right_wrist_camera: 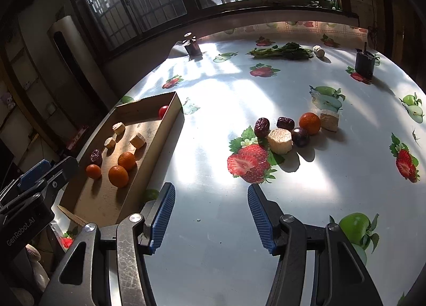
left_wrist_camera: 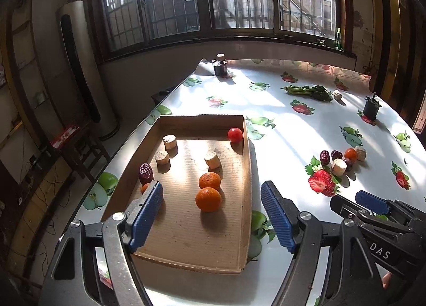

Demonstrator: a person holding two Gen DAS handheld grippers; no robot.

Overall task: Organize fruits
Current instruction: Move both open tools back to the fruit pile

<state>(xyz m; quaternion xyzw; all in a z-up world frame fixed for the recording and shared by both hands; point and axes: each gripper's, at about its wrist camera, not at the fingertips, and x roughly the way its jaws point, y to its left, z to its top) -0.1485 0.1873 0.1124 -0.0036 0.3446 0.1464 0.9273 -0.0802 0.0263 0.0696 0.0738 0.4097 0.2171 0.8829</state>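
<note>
Left wrist view. The left gripper point(left_wrist_camera: 211, 216) hangs with its blue ribbed fingers point(left_wrist_camera: 147, 212) spread wide and empty over the shallow brown cardboard tray point(left_wrist_camera: 246, 199). Between and just beyond the fingertips lie two round orange mandarins point(left_wrist_camera: 208, 199); farther ahead are three pale cut cylinders point(left_wrist_camera: 212, 160), a wrinkled dark red date point(left_wrist_camera: 146, 173) beside the left finger, and a small red tomato point(left_wrist_camera: 235, 134) in the far right corner. A smaller orange fruit point(left_wrist_camera: 145, 188) is partly hidden behind the left finger.

Right wrist view. The right gripper point(right_wrist_camera: 211, 216) also has its fingers spread, holding nothing, above the white fruit-printed tablecloth point(right_wrist_camera: 213, 252). Ahead of the fingertips, well apart from them, sits the unsorted cluster: two dark dates point(right_wrist_camera: 262, 127), a pale cylinder point(right_wrist_camera: 279, 141), a dark purple round fruit point(right_wrist_camera: 300, 137), an orange mandarin point(right_wrist_camera: 309, 123) and a pale wedge-shaped piece point(right_wrist_camera: 329, 119).

Step in hand, by judgement: sorting is about half done. The next move calls for the right gripper to advance to the cluster, close on one piece, and carry it leftward into the tray.
</note>
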